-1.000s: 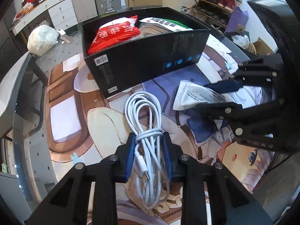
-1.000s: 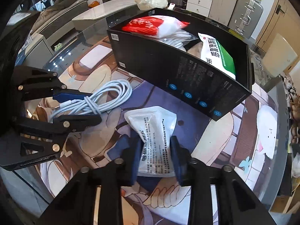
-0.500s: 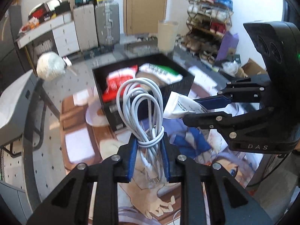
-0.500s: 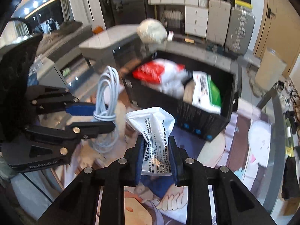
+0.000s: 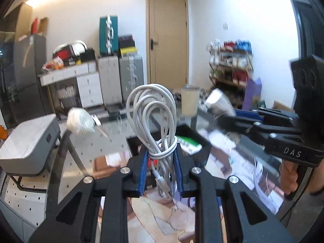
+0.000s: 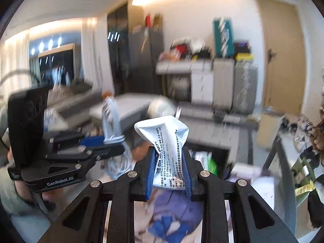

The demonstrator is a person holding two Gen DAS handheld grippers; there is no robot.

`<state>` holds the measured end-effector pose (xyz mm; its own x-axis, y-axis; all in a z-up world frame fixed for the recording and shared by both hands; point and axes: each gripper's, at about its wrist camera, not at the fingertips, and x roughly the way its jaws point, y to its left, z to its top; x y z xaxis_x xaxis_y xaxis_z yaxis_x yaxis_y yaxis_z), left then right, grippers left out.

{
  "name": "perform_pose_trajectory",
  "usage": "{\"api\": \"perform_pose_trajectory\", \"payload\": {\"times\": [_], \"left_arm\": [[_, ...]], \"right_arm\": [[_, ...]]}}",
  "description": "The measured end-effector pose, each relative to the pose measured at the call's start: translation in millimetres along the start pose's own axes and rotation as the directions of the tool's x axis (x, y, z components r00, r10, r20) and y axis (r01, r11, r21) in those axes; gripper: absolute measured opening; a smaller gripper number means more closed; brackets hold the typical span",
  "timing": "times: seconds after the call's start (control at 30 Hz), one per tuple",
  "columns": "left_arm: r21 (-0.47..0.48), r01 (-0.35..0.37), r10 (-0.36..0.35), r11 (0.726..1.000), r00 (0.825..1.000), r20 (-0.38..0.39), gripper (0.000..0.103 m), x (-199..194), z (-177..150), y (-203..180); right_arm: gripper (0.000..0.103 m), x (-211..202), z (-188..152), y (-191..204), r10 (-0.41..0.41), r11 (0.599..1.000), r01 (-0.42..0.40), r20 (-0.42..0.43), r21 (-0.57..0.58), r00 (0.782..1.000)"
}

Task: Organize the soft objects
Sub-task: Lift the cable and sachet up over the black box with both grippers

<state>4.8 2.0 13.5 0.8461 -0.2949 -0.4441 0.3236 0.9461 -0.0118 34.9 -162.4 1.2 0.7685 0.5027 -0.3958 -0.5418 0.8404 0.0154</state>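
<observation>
In the left wrist view, your left gripper point(image 5: 161, 167) clamps the coiled cable point(image 5: 156, 121), held up above the box point(image 5: 199, 141). In the right wrist view, your right gripper point(image 6: 169, 169) pinches the white packet point(image 6: 167, 139) upright; the box point(image 6: 217, 154) below looks blurred, its contents unclear.

Lived-in home, wooden door point(image 5: 167, 40), shoe rack point(image 5: 230, 64), suitcases point(image 5: 130, 77), white drawers point(image 5: 89, 89)

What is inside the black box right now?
Inside the black box, a green-and-white packet shows. The cable bundle clamped in the left gripper covers the rest, so nothing else there can be made out.
</observation>
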Motion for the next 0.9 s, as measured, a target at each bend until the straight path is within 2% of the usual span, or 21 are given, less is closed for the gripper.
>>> {"api": "perform_pose_trajectory", "payload": {"times": [0.07, 0.13, 0.2, 0.37, 0.73, 0.9], "left_arm": [[-0.005, -0.012, 0.012, 1.0, 0.998, 0.058, 0.022, -10, 2, 4], [0.008, -0.032, 0.031, 0.999, 0.994, 0.101, 0.022, -17, 3, 6], [0.009, -0.037, 0.036, 0.999, 0.99, 0.138, 0.022, -23, 3, 8], [-0.002, -0.033, 0.033, 0.999, 0.987, 0.156, 0.022, -24, 3, 14], [-0.031, -0.008, 0.012, 0.999, 0.991, 0.13, 0.022, -19, 0, 17], [-0.02, -0.017, 0.02, 1.0, 0.985, 0.172, 0.022, -26, 5, 12]], "right_arm": [[0.024, -15, 1, 4, -0.061, 0.998, 0.063, 0.095, -0.015, 0.994], [0.024, -23, 3, 8, -0.069, 0.997, 0.073, 0.133, -0.025, 0.989], [0.024, -23, 5, 11, -0.067, 0.997, 0.073, 0.137, -0.033, 0.988], [0.024, -19, 4, 12, -0.063, 0.997, 0.068, 0.132, -0.033, 0.989], [0.024, -24, -4, 8, -0.042, 0.999, 0.046, 0.132, -0.029, 0.99], [0.024, -22, 0, 3, -0.039, 0.999, 0.04, 0.126, -0.011, 0.991]]}}
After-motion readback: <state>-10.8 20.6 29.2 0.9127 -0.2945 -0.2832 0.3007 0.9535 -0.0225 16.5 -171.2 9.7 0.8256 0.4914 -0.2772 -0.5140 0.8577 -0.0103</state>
